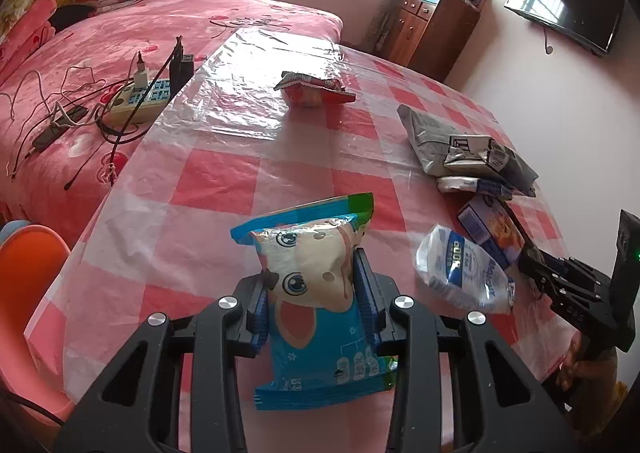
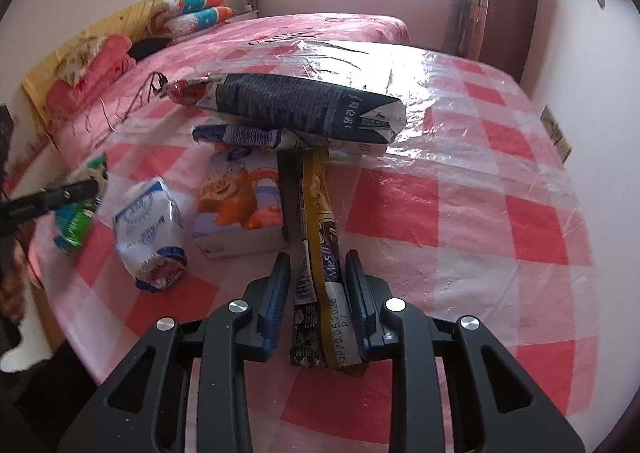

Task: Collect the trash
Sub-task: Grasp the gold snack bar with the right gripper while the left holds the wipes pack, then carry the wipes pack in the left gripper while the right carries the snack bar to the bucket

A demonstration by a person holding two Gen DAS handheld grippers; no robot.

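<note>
Table [image 1: 224, 181]: covered in glossy pink-check plastic sheet; wrappers likely slid easily on it.
Grey mailer bag [image 1: 440, 133]: lay flat at the table's right side; judged limp and light, best pinched at an edge.
Cartoon snack bag [image 1: 316, 293]: clamped mid-body in the left gripper [image 1: 310, 293], standing upright above the table; puffy, crinkly film, probably light and slippery, so a firm pinch on the body or seam suited it.
Crumpled white-blue wrapper [image 2: 150, 233]: loose on the table, just left of a printed carton [image 2: 240, 205]; soft, springy.
Gold stick sachet [image 2: 320, 237]: lay between the right gripper [image 2: 318, 281] fingers; thin, floppy. Whether they were clenched on it I could not tell.
</note>
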